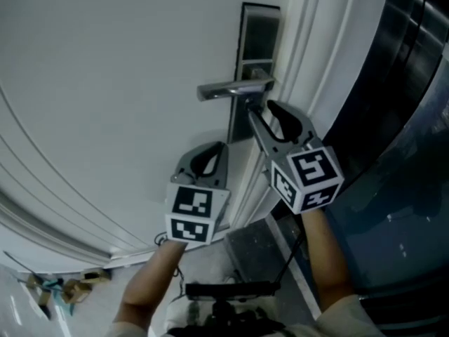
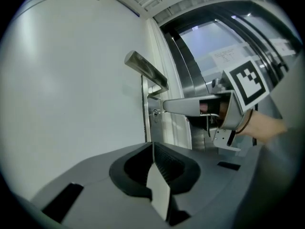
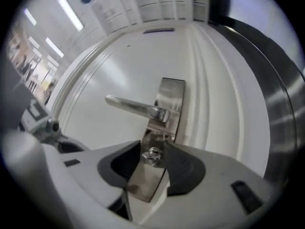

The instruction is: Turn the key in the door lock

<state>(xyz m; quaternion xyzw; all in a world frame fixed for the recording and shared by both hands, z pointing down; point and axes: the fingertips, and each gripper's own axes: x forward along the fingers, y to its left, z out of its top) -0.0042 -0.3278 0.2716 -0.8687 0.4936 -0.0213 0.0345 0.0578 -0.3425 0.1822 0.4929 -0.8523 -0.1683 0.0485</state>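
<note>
Right tool (image 3: 153, 146) pointed level at the door, jaws open around the key (image 3: 152, 153) below the handle (image 3: 138, 108); left tool (image 2: 152, 149), closed, was held level beside it.

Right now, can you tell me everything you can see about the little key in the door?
The key is small, shiny and silvery, like metal. Only its rounded head shows; the rest sits in the lock. It sticks straight out of the steel lock plate, just below the lever handle. The right gripper has its jaws apart, one on each side of the key's head, close but not squeezing it. Which way the key is turned is too small to tell.
</note>
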